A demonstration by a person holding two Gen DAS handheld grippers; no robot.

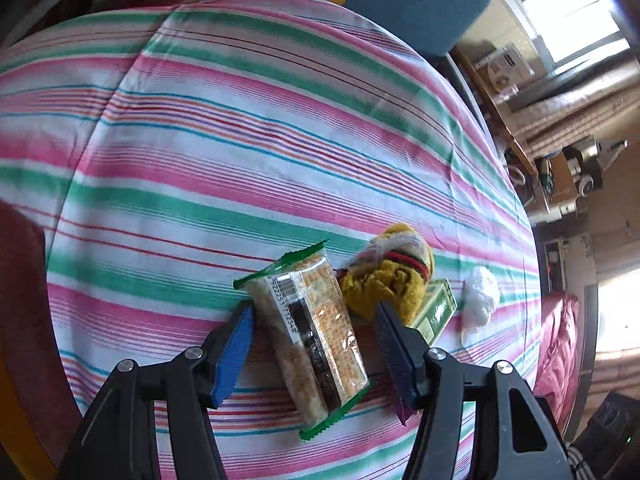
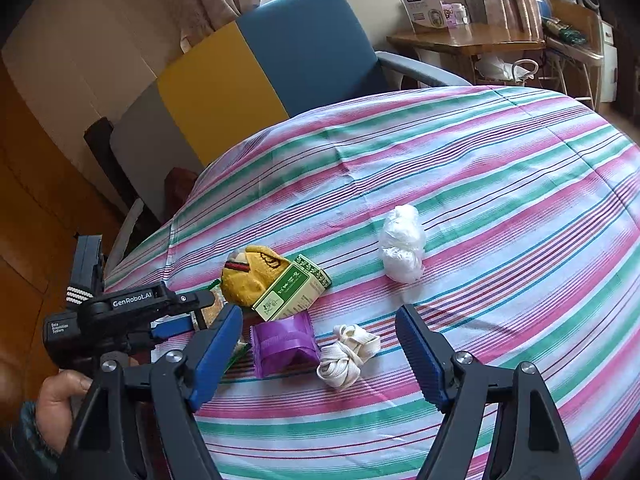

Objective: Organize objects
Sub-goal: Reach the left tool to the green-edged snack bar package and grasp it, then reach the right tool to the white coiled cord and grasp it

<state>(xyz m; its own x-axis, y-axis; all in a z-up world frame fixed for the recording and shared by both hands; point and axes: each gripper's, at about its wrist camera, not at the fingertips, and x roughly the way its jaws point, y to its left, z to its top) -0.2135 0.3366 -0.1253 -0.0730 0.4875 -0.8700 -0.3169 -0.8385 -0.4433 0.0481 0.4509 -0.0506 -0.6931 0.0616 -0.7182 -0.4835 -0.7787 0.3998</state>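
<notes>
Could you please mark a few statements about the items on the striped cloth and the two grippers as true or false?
1. The cracker packet lies between the open fingers of the left gripper. True.
2. The right gripper grips the purple pouch. False: its fingers are open, touching nothing.
3. The green box rests against the yellow sock. True.
4. The white plastic bundle sits on top of the green box. False: it lies apart on the striped cloth.
5. The cream strap lies beside the purple pouch. True.

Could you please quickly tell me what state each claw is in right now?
Left claw: open, straddling the clear green-edged cracker packet, pads not pressing it.
Right claw: open, holding nothing.
</notes>
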